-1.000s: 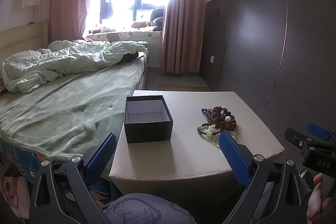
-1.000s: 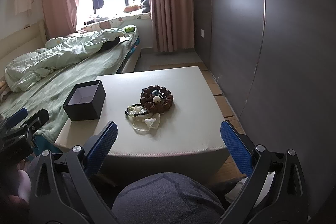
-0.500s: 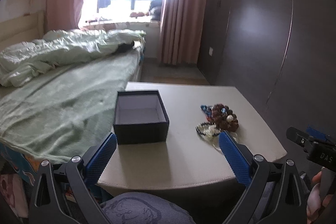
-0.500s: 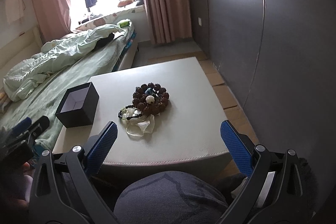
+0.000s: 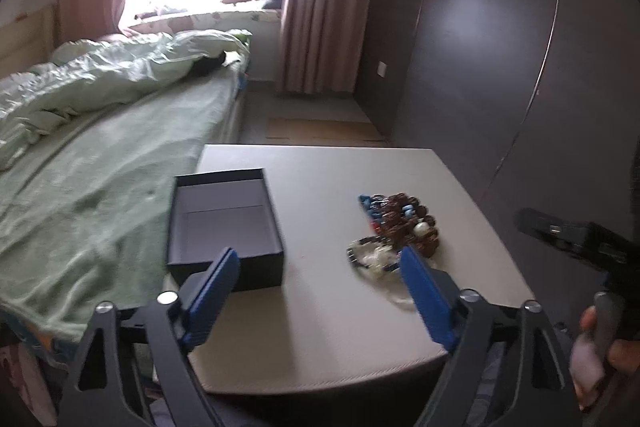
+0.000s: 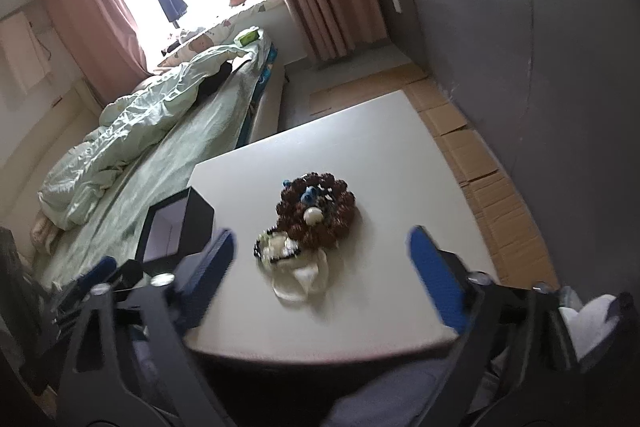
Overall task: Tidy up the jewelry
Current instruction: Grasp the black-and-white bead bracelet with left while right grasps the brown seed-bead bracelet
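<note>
So the black box (image 5: 224,227) sits open near the table's left edge, about 9 o'clock from the bead pile, and I can't see anything inside it (just bare grey lining). The jewelry pile (image 5: 396,231) is well apart from it, nearer the middle of the beige table (image 5: 320,327): chunky brown bead bracelets (image 6: 320,211) with blue bits and a white bead, and touching them at roughly 7 o'clock a pale bangle with a dark beaded strand (image 6: 280,251).

The left gripper (image 5: 316,267) angles down over the near edge, fingers unclenched and closing in a bit, with only table between them. The right gripper (image 6: 320,247) is tilted, rolled off to one side, also loose and narrowing; the pile shows between its blue pads (image 6: 434,279) but they don't touch it. A hand (image 5: 596,347) shows at 4 o'clock in the left view.

Bare tabletop at 12 o'clock past the beads. The bed (image 5: 100,167) hugs the left edge, the dark wardrobe (image 5: 500,67) stands to the right.
</note>
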The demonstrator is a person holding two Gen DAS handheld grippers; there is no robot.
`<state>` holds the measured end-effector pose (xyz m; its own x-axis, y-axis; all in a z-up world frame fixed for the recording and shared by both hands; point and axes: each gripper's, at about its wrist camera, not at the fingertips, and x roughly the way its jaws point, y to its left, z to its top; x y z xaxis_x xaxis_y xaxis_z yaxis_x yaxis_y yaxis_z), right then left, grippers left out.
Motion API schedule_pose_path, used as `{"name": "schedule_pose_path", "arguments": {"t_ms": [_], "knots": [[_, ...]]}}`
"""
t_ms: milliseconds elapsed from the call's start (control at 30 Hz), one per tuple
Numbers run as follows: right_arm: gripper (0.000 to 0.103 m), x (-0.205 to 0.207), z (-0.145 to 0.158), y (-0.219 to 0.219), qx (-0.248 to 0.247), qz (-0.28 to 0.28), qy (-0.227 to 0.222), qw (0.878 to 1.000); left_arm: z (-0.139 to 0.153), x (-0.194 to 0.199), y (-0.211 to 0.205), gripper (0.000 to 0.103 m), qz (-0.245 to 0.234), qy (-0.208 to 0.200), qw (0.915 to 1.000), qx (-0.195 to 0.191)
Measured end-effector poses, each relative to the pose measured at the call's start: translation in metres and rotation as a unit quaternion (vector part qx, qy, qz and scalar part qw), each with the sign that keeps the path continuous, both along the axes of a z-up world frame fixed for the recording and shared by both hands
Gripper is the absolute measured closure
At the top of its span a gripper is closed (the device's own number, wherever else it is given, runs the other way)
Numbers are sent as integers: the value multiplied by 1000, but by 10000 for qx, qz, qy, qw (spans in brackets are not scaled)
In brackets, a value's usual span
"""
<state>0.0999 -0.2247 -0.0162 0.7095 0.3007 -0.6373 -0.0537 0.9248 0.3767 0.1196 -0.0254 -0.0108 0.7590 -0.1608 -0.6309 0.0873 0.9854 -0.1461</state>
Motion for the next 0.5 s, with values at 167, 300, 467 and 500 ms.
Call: {"name": "schedule_pose_path", "arguments": {"t_ms": [167,300,467,500], "knots": [[44,43,-15,-11,417,-37,446,9981,-6,35,-12,44,-261,340,9990,-104],[54,72,-32,-19,655,-29,795,9947,-16,60,-23,59,-453,585,9972,-110],[56,94,-49,-14,700,145,1075,9916,-29,87,-34,71,-679,851,9940,-142],[59,98,-53,-12,675,164,1150,9909,-33,94,-35,73,-707,963,9927,-159]]}}
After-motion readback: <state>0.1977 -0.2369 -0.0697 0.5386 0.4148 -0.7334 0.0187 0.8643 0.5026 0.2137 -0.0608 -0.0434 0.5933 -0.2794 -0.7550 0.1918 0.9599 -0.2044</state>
